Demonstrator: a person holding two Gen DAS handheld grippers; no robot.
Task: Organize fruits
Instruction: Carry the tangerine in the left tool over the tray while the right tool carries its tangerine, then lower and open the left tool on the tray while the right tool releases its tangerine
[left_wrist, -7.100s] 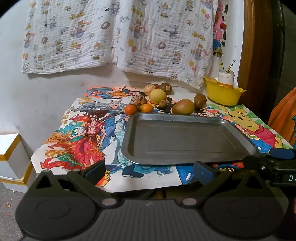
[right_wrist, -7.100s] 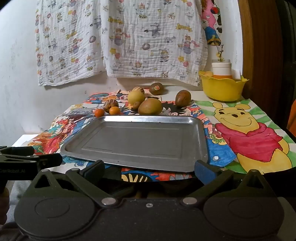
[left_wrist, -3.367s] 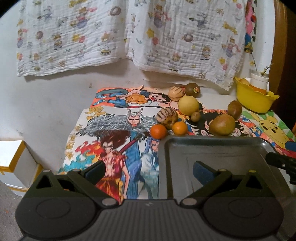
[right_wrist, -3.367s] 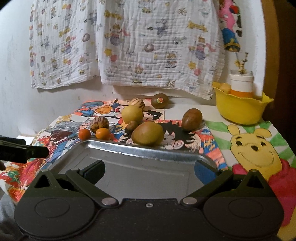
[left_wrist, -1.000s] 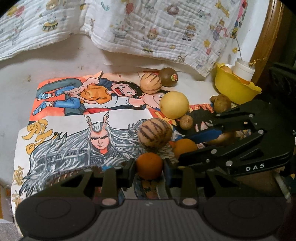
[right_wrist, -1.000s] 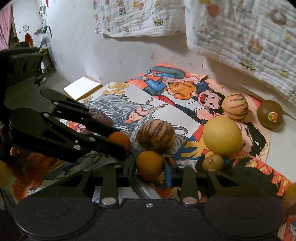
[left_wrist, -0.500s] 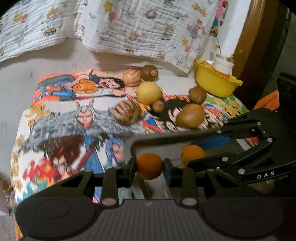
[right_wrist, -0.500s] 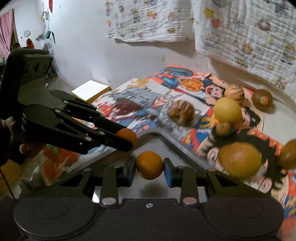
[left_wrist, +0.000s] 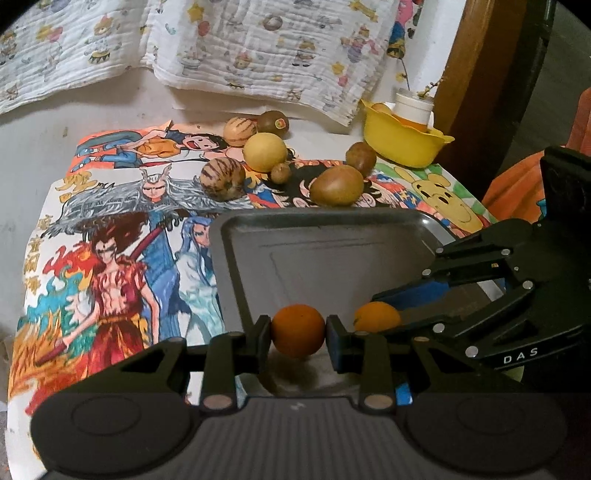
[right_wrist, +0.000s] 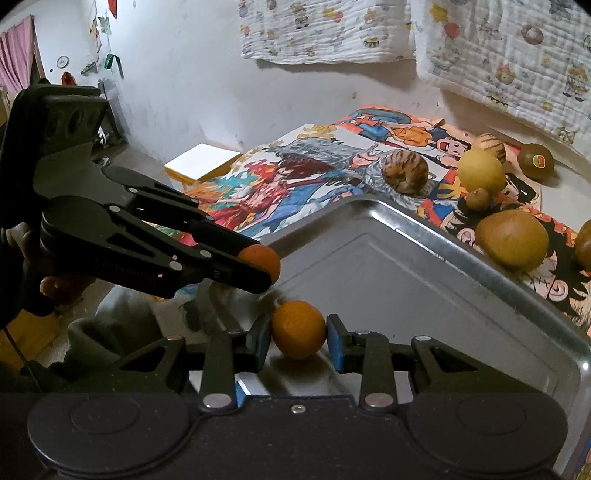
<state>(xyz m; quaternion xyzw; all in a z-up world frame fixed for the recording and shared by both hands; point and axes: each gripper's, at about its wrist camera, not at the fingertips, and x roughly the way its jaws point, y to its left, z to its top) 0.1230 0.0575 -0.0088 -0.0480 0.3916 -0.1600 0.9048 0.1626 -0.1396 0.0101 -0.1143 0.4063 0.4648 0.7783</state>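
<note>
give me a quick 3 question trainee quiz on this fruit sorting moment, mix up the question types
1. True or false: the left gripper is shut on a small orange.
2. Multiple choice: the right gripper holds its orange over what? A) the yellow bowl B) the metal tray C) the white box
3. Fill in: the fruits not yet picked up sit on the cartoon-print cloth, beyond the tray's ____ edge in the left wrist view.

Key: 1 true. 2 B. 3 far.
</note>
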